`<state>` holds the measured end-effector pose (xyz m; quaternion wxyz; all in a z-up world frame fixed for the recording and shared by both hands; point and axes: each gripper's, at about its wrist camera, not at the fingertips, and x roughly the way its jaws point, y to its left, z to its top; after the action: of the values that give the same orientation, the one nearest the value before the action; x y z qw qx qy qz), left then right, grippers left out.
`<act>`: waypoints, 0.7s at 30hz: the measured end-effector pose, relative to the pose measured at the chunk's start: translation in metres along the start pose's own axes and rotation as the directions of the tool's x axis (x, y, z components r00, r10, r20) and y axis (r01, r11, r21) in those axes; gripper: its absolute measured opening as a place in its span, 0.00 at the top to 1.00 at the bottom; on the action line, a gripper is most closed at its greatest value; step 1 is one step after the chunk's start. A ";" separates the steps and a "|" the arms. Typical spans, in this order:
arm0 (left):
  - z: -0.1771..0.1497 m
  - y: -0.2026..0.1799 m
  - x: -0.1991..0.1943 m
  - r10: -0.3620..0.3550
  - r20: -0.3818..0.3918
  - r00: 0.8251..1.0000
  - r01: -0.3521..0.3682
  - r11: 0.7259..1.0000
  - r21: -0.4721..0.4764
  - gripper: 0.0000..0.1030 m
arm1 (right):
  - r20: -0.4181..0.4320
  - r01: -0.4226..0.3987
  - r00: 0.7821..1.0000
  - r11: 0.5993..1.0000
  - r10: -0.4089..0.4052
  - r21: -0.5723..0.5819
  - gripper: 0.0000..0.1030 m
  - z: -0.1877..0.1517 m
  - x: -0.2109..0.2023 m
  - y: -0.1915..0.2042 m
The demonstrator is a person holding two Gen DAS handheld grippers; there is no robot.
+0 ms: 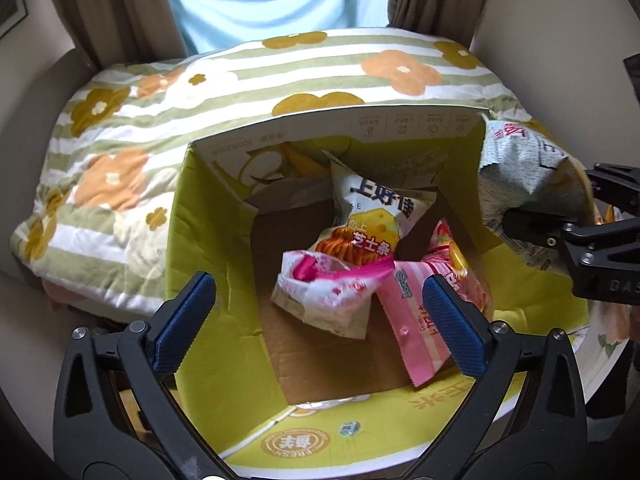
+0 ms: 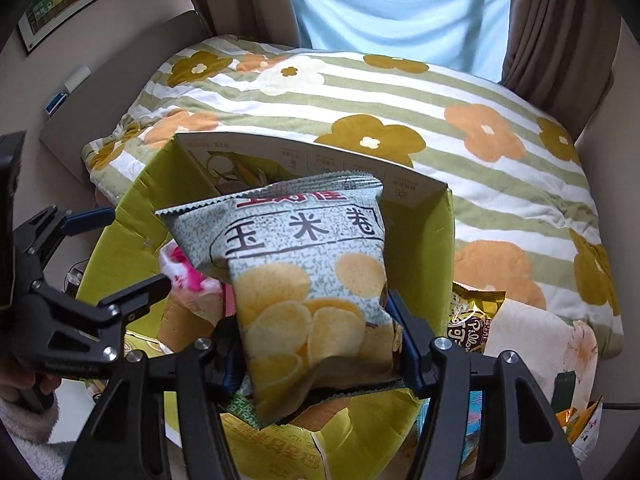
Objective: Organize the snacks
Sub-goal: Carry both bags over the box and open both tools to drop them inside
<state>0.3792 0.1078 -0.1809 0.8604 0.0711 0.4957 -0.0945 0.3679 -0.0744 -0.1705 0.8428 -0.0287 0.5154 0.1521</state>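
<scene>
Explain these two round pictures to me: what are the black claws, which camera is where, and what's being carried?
Each picture comes from a camera on a hand-held tool, looking along its two fingers. The left tool is open and empty above the green carton, which holds a cheese-stick bag, a crumpled white-and-pink bag and a pink striped bag. The right tool is shut on a corn-roll bag over the carton's edge. Behind lies a flowered quilt; more snack packets sit right of the carton.

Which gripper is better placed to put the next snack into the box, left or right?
Right. The right gripper is already shut on the corn chip bag, held over the open box. The left gripper is open and holds nothing, poised above the box.
</scene>
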 end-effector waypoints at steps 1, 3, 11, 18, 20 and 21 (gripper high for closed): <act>-0.002 0.001 0.000 -0.009 -0.005 1.000 0.009 1.000 -0.013 0.00 | -0.005 -0.003 1.000 1.000 0.003 0.005 0.45 0.001 0.002 -0.001; -0.005 0.004 0.000 -0.021 -0.014 1.000 0.020 0.999 -0.027 0.00 | -0.010 -0.022 1.000 0.999 0.022 0.024 0.45 0.002 0.005 -0.003; -0.012 0.011 -0.011 -0.012 -0.005 1.000 0.011 0.997 -0.071 0.00 | 0.056 -0.041 0.998 0.994 0.036 0.098 0.11 0.006 0.005 -0.007; -0.022 0.010 -0.027 -0.007 0.016 1.000 0.008 0.997 -0.071 0.00 | 0.075 -0.063 0.996 0.992 0.055 0.111 0.00 -0.006 -0.007 0.001; -0.027 0.011 -0.033 -0.002 0.025 1.000 0.004 0.997 -0.074 0.00 | 0.077 -0.061 0.996 0.992 0.053 0.108 0.00 -0.009 -0.012 0.003; -0.028 0.010 -0.036 0.000 0.030 1.000 0.002 0.997 -0.073 0.00 | 0.083 -0.059 0.995 0.993 0.050 0.105 0.00 -0.011 -0.016 0.006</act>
<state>0.3400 0.1273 -0.1634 0.8697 0.0379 0.4858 -0.0778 0.3501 -0.0746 -0.1606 0.8587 0.0367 0.4892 0.1484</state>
